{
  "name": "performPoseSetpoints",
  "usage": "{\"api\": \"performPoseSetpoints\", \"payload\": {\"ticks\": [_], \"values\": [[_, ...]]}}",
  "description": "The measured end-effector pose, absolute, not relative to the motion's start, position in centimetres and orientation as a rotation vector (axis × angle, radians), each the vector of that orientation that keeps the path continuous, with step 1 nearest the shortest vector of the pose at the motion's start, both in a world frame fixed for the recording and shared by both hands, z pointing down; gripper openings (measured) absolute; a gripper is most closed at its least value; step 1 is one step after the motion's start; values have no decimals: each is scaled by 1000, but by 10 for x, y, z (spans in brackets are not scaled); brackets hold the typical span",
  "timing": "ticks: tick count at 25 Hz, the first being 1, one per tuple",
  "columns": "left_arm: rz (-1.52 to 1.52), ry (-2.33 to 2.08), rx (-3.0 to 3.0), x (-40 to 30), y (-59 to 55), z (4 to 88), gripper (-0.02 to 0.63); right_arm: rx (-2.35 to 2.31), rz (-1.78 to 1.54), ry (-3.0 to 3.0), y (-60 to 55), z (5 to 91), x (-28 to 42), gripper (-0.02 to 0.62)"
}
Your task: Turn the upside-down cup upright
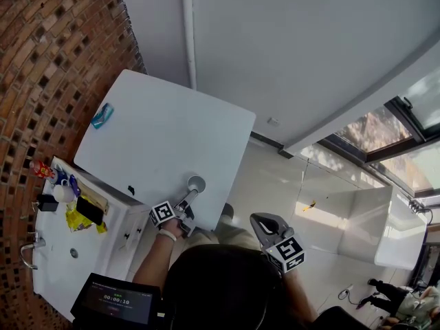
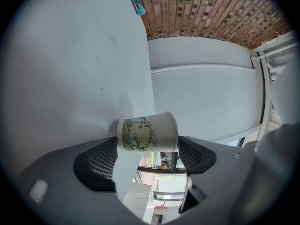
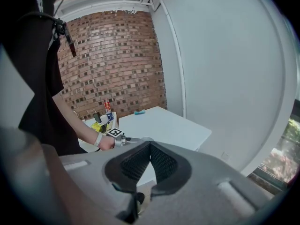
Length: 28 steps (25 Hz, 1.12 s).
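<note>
We see the cup (image 2: 147, 132) as a pale paper one printed with a ring of green bamboo leaves. It lies sideways, its wider end turned away from the tabletop (image 2: 70, 69) and its narrower end toward it. The left gripper (image 2: 147, 148) has its jaws closed on the cup, one dark ribbed pad (image 2: 101, 163) against each end. In the head view the cup (image 1: 196, 183) sits over the tabletop's (image 1: 165, 136) near edge, at the tip of the left gripper (image 1: 187, 198). There it shows only as a small grey disc, and we cannot tell whether that is its mouth or its base, nor whether it touches the tabletop.

The right gripper (image 3: 150, 150) has its jaws pressed together with nothing between them. In the head view it (image 1: 261, 224) hangs off the tabletop, beyond its near edge, partly cut off by the person's head.

A small teal object (image 1: 102, 115) lies at the tabletop's far corner, too small to identify.
</note>
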<state>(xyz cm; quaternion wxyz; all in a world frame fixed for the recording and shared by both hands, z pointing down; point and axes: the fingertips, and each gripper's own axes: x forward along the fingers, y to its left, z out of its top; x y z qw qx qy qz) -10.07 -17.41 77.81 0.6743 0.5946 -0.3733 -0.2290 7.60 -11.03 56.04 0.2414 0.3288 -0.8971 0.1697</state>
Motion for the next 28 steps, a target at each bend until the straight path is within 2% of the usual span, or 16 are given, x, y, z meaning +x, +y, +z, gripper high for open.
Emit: {"api": "performPoseSetpoints", "payload": {"ticks": [11, 22, 28], "values": [[-496, -873, 1319, -108, -169, 785, 449, 887, 463, -2455, -110, 562, 75, -8], [-477, -897, 1317, -111, -160, 781, 445, 876, 456, -2471, -111, 558, 72, -8], [-451, -885, 1434, -118, -146, 754, 374, 837, 439, -2496, -112, 558, 52, -8]]}}
